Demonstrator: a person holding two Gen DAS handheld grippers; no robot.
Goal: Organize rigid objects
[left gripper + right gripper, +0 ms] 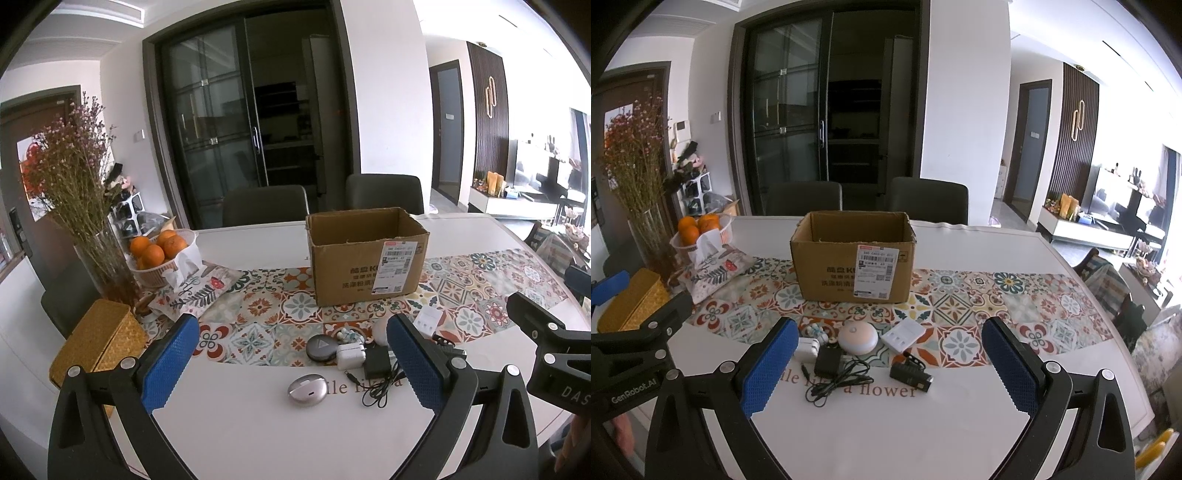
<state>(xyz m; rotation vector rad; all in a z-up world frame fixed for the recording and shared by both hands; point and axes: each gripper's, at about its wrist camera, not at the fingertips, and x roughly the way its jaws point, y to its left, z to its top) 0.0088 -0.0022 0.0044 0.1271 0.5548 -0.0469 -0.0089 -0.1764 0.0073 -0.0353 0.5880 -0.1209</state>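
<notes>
Between my wide-open left gripper (295, 365) fingers lies the silver earbud case (307, 390), near the table edge; my right gripper (890, 365) is open too, empty, above the black adapter (827, 360) and its cable (838, 380). Behind them stands the open cardboard box (853, 254). I should lower straight, close across the case's short sides, and lift without dragging the cable.

My box (853, 258) is brown cardboard, rough along its torn top edge, with a smooth paper label. The table (258, 424) is white and smooth. The runner (997, 295) looks like patterned cloth. My finger pads (168, 363) are bumpy blue rubber. The silver case (307, 390) is shiny. The basket (99, 343) is woven straw.
</notes>
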